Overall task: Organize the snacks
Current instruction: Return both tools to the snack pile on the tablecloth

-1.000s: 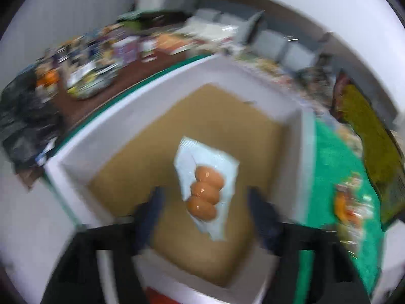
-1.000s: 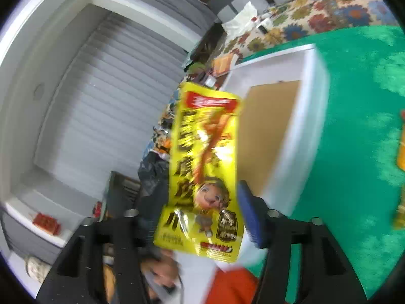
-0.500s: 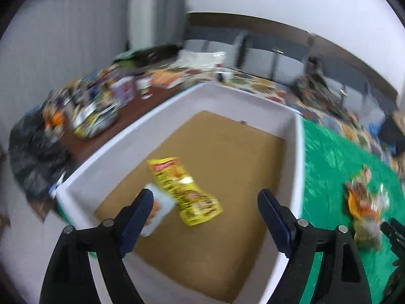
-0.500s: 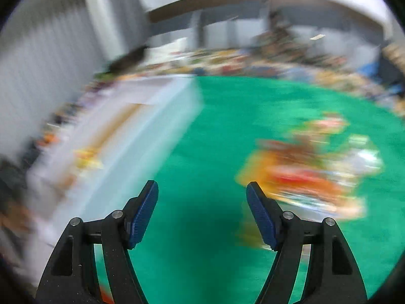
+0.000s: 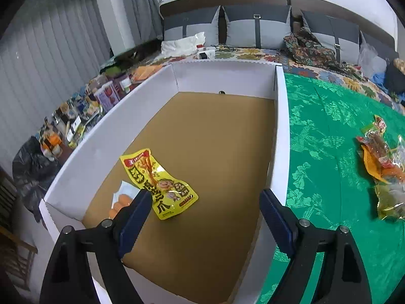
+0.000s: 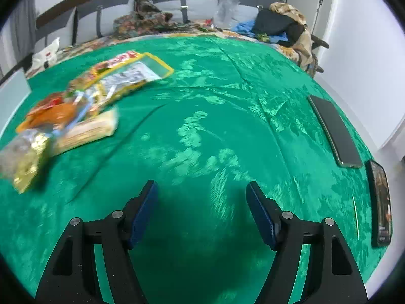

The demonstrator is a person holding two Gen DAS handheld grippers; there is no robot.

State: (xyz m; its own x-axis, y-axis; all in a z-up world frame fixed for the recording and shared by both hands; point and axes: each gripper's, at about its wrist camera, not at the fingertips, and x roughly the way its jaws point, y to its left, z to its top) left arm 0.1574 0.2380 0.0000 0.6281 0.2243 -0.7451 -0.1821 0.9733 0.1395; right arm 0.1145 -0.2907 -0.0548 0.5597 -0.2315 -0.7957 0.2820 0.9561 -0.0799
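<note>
My left claw [image 5: 205,204] hangs over the near end of the white box [image 5: 281,136], tilted down, its blue pads spread wide with nothing between them; its jaws have just been opening a little further. Inside the box, on the brown cardboard floor, the yellow snack packet [image 5: 157,182] lies flat near the left wall, one corner overlapping a pale blue packet of sausages [image 5: 121,197] that is half hidden behind my left pad. The rest of the box floor is bare.

My right claw [image 6: 201,210] is released too, pads apart over the green cloth [image 6: 227,116] with only fabric showing between them. The remaining snacks [image 6: 76,106] sit in a loose heap up and to the left of this claw, well apart from it: a yellow-rimmed clear pouch, an orange bag, a pale long bar and a golden crinkled bag, overlapping one another. They are blurred, so I cannot read any labels. From the left view the same heap [image 5: 382,162] lies on the cloth to the right of the box, clear of its wall.

Two dark phones [image 6: 334,131] lie at the right edge of the cloth, just beside each other
</note>
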